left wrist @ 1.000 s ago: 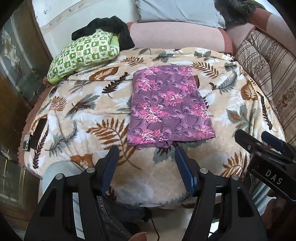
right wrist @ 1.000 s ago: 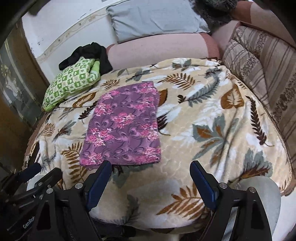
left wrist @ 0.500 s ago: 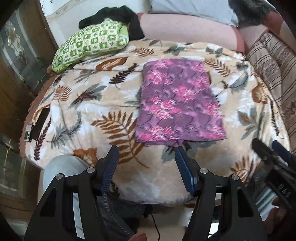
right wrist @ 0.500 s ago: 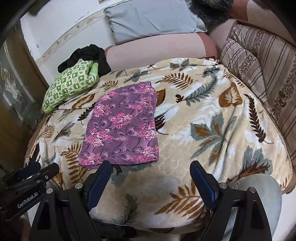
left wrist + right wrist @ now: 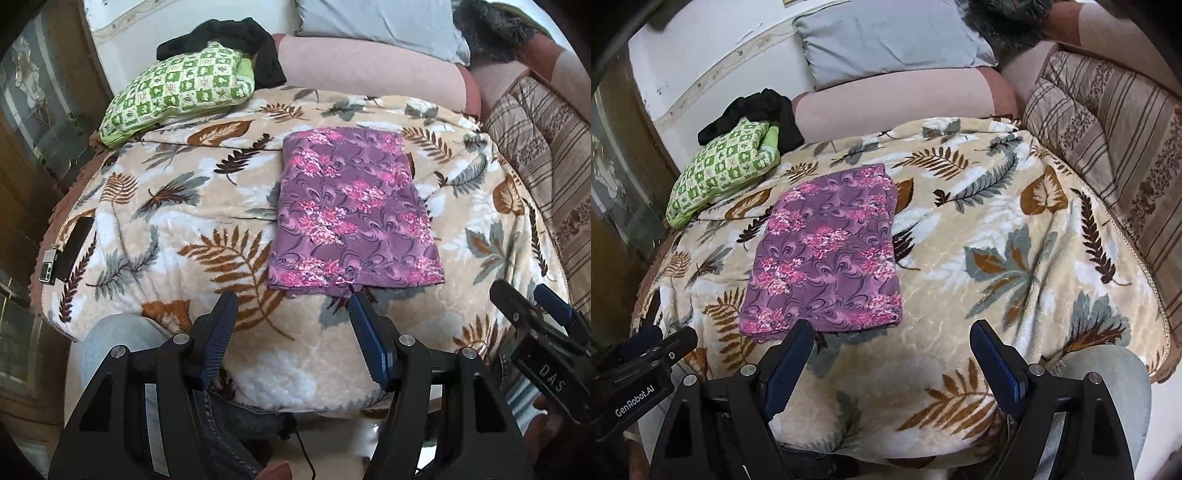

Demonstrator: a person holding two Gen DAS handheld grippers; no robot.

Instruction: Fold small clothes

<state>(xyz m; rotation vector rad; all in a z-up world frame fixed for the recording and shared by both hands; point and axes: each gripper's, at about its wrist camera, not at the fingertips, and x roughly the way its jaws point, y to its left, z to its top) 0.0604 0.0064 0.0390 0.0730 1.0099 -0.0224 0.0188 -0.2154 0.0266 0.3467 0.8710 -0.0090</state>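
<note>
On the bed's leaf-print blanket: purple floral cloth, flat, folded rectangle. Left tongs and right tongs released, empty, at its near edge. Advice: pinch both near corners evenly, then fold away.

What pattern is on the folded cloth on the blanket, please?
Purple cloth with pink flower clusters and dark swirls, clearest in the left wrist view.

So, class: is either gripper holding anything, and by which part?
Nothing is held. The left gripper and right gripper are both open, short of the purple cloth.
</note>
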